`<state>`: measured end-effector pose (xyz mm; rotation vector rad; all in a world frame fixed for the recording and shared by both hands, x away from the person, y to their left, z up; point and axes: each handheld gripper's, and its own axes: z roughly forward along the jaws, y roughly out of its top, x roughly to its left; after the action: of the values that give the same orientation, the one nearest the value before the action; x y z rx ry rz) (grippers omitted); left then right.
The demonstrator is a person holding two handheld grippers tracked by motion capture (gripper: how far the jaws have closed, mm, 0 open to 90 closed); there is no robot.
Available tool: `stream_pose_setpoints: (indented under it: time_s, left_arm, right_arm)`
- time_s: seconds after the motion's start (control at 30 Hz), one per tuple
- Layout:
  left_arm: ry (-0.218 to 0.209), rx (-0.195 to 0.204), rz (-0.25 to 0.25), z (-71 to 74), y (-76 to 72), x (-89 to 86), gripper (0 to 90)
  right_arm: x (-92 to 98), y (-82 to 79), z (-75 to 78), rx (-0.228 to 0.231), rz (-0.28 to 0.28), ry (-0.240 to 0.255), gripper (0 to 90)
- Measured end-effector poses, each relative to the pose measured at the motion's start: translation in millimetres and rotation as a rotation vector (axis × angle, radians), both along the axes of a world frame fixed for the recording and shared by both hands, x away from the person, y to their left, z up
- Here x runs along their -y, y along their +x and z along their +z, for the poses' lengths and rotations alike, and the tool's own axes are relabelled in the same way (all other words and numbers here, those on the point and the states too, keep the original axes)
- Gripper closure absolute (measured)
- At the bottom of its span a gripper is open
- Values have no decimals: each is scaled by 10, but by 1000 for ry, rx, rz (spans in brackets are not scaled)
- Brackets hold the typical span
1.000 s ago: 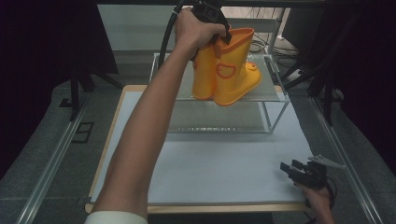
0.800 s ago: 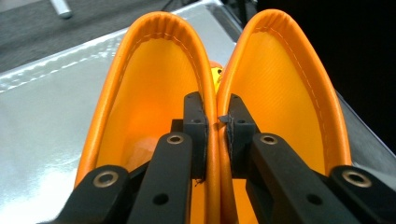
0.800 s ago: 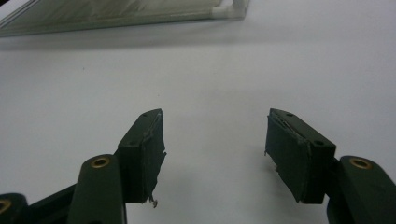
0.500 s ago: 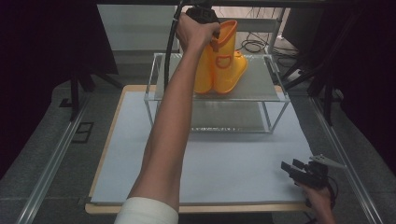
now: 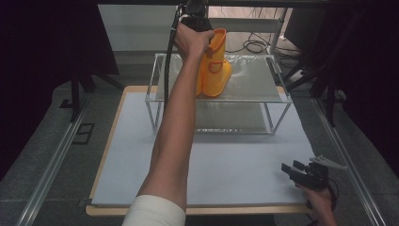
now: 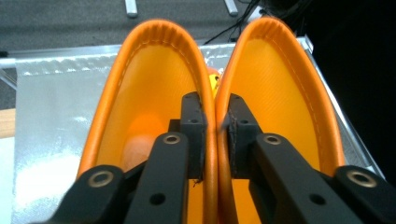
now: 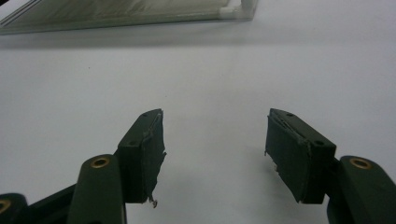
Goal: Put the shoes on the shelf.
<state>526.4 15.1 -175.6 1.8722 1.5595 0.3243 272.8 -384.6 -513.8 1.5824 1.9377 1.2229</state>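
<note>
Your left gripper [image 5: 196, 21] is out at 12 o'clock over the wire shelf [image 5: 256, 77], w/ the pair of orange boots [image 5: 214, 70] standing upright on the top tier. That placement makes sense: soles flat on the mesh, toes pointing toward 3 o'clock, so the pair looks able to stand w/o support.

In the left gripper view, one jaw is inside each boot, and the two inner shaft walls [image 6: 215, 140] sit pinched side by side between the pads. That's why both boots travel as one unit: a single grip on the touching walls carries the pair. The jaws have just been opening, w/ the two walls still between them. The pads still look in contact w/ the rubber, so I'd read it as a loosening clamp, not a full release yet. The boot tops fan out at 11 and 1 o'clock from the jaws, rims right beside the pads.

Your right gripper [image 5: 301, 173] rests at approx. 4 o'clock on the bench [image 5: 235, 165], well apart from the shelf. Its jaws stand wide apart w/ nothing between them, just the pale bench surface under them in the right gripper view, shelf foot [image 7: 243, 7] at 12 o'clock.

Judgement: the set-down looks nearly done; next you'd spread the left jaws more and lift straight up so neither pad snags a rim and tips a boot.
</note>
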Motion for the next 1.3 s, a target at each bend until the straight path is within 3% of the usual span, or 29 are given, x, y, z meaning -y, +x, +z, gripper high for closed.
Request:
stream_pose_setpoints:
  time_s: [0.1, 0.17, 0.27, 0.4, 0.5, 0.63, 0.77, 0.93, 1.07, 1.3]
  left_arm:
    - [13, 11, -20, 23, -18, 21, 617]
    - [-2, 49, -25, 70, -49, 27, 547]
    - [-25, 71, -41, 168, -81, 8, 474]
    - [-25, 82, -90, 247, -144, -25, 458]
    - [-40, 104, -152, 310, -246, -93, 484]
    - [-50, 125, -240, 360, -407, -226, 611]
    - [-62, 133, -334, 398, -604, -360, 750]
    - [-41, 120, -432, 379, -824, -485, 810]
    - [-23, 123, -457, 338, -968, -614, 811]
    - [-45, 145, -467, 211, -1172, -826, 833]
  right_arm:
    - [-12, -2, -11, -4, 2, -1, 367]
    - [-15, -4, -15, -6, 4, -5, 367]
    - [-25, -5, -16, -4, 7, -6, 367]
    - [-26, -1, -18, -4, 10, -6, 367]
    - [-21, 1, -24, -7, 11, -9, 367]
    - [-33, -8, -14, -9, 9, -6, 366]
    - [-43, -13, -12, -6, 9, -10, 366]
    - [-57, -21, 1, -6, 7, -16, 366]
    - [-65, -29, 7, -2, 6, -22, 366]
    - [-91, -18, -12, -5, 10, -25, 366]
